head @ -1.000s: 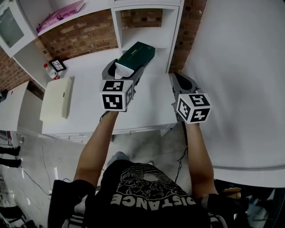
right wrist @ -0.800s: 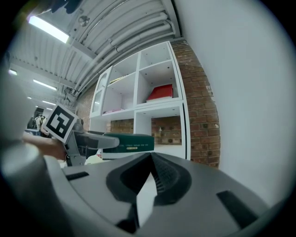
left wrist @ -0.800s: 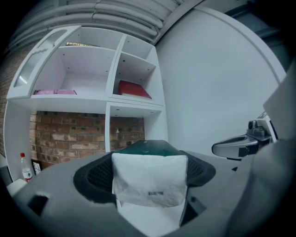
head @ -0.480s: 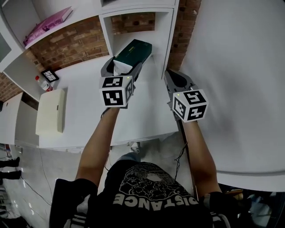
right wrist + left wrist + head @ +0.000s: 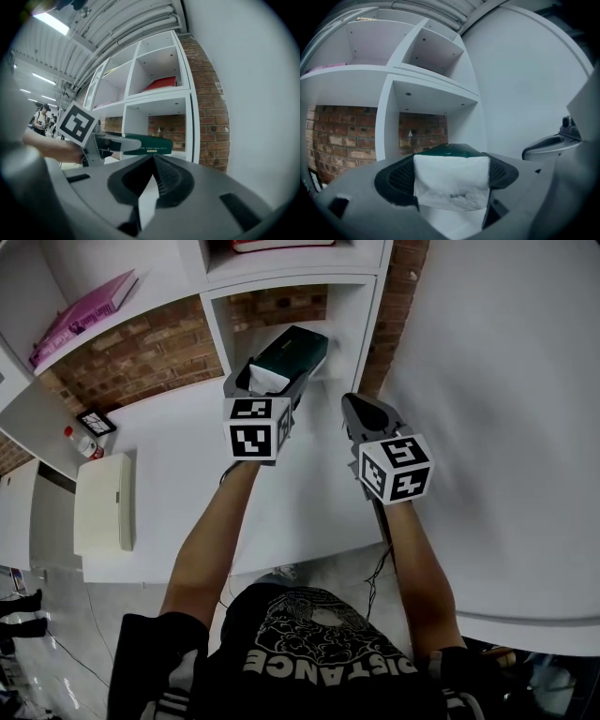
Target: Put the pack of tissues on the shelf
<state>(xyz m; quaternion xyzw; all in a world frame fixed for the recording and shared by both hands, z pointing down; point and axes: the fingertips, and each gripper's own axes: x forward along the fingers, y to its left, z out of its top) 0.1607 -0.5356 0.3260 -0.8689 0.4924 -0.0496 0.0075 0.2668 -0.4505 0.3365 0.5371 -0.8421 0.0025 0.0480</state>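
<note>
Far left, head view: a pink book point(image 5: 80, 313) lies flat on an upper white ledge. Below it, against the brick wall point(image 5: 155, 343), I see a small dark-framed card point(image 5: 97, 421) and a small bottle point(image 5: 75, 439) close together. Nearer me on the white counter point(image 5: 187, 484) sits a flat cream box point(image 5: 101, 502), well apart from the rest.

Centre: my left gripper point(image 5: 267, 381) is clamped on the pack of tissues point(image 5: 291, 354). Its own view shows the jaws held apart only by the pack's width, one on each side of the white near end point(image 5: 451, 180), with the dark green top running away behind it. The pack is off the counter and roughly level. Its far end is at the mouth of the lower shelf compartment point(image 5: 349, 334). I cannot tell whether it touches the compartment floor. A red book point(image 5: 281, 244) lies in the compartment above.

Right of centre: my right gripper point(image 5: 356, 404) hangs beside the left one, clear of the pack. In its own view the jaws are pressed together tip to tip with nothing between them. That view also catches the pack side-on point(image 5: 146, 144), pointing toward the compartment.

Far right: a brick column point(image 5: 398, 296), then a plain white wall point(image 5: 506, 381).
</note>
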